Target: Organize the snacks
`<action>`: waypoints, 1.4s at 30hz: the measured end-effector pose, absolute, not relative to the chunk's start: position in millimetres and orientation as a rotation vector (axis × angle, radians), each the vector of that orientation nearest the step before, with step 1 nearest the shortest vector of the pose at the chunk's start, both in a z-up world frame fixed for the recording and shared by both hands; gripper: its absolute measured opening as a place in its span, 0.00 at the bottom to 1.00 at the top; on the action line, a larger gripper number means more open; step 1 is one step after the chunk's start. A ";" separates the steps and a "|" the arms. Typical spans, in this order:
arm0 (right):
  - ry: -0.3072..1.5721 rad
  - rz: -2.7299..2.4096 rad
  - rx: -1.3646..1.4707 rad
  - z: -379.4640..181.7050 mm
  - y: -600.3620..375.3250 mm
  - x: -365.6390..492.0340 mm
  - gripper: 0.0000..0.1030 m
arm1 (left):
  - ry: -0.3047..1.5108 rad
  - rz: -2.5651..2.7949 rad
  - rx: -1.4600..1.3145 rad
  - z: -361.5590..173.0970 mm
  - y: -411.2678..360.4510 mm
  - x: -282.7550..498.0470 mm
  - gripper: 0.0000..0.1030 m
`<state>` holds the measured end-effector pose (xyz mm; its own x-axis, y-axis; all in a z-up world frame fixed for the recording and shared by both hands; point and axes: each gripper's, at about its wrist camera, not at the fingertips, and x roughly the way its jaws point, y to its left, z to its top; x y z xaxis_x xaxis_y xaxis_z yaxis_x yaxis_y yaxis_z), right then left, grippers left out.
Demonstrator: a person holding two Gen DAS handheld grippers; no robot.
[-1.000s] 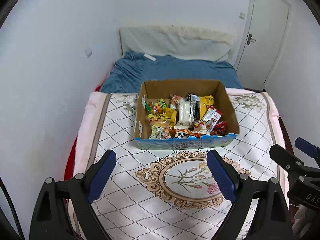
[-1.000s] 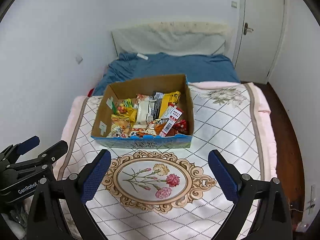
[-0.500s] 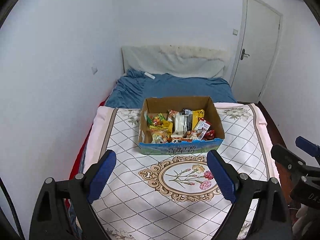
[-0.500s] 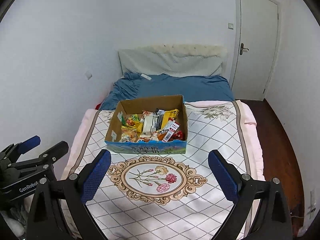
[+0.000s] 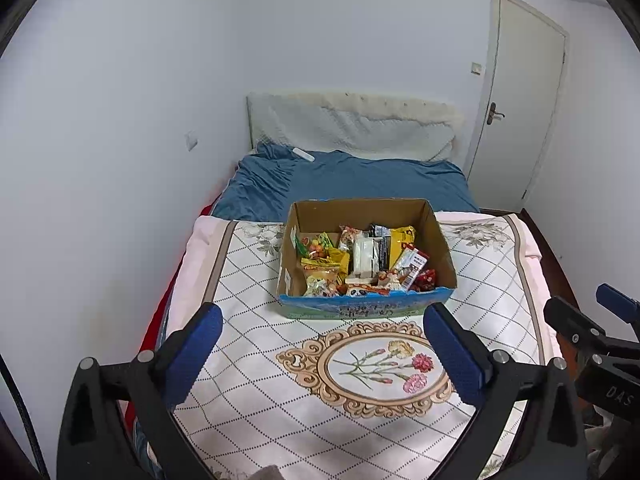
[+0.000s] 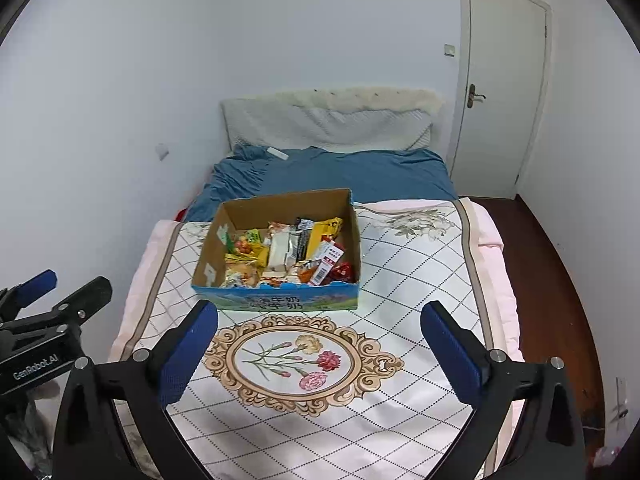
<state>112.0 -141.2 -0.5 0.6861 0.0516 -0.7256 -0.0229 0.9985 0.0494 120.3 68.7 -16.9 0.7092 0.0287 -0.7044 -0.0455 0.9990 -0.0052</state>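
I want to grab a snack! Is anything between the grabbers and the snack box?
Nothing visible is. Only bare quilt lies between the open left gripper, the open right gripper and the cardboard box of snacks.

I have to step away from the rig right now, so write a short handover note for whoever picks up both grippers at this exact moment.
Left gripper: open, holding nothing, hanging above the quilt short of the box.
Right gripper: open, holding nothing, beside the left one, also short of the box.
Cardboard box: sits on the quilt in the middle of the bed, open on top, with snack packets piled loosely inside.
Done: no snack is outside the box and none is gripped.
Left: reach into the box, pick the packets and sort them. Where they should go is not visible.
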 end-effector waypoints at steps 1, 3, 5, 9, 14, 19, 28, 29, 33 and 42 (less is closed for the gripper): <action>0.813 0.035 0.035 -3.1 -141.6 115.6 1.00 | 0.781 0.043 -0.020 -18.6 68.0 123.1 1.00; 0.816 0.028 0.035 -7.6 -142.3 122.3 1.00 | 0.781 0.044 -0.023 -22.0 67.9 128.0 1.00; 0.817 0.019 0.034 -12.0 -143.2 129.1 1.00 | 0.784 0.044 -0.023 -26.0 66.8 133.8 1.00; 0.821 0.006 0.027 -19.7 -144.6 140.6 1.00 | 0.783 0.049 -0.020 -31.6 63.8 143.7 1.00; 0.828 -0.003 0.021 -28.0 -145.8 154.0 1.00 | 0.786 0.052 -0.017 -35.8 60.8 152.1 1.00; 0.827 -0.007 0.019 -30.4 -147.9 159.9 1.00 | 0.789 0.055 -0.005 -37.7 57.9 154.2 1.00; 0.826 -0.005 0.017 -29.6 -149.4 160.3 1.00 | 0.786 0.056 -0.003 -37.5 56.4 156.2 1.00; 0.825 -0.008 0.018 -29.4 -149.2 159.8 1.00 | 0.786 0.056 -0.003 -37.6 56.3 156.7 1.00; 0.823 -0.005 0.021 -29.1 -149.7 160.2 1.00 | 0.784 0.058 -0.003 -36.5 55.7 155.6 1.00; 0.823 -0.001 0.023 -28.2 -150.7 159.4 1.00 | 0.778 0.071 -0.003 -34.0 59.6 152.2 1.00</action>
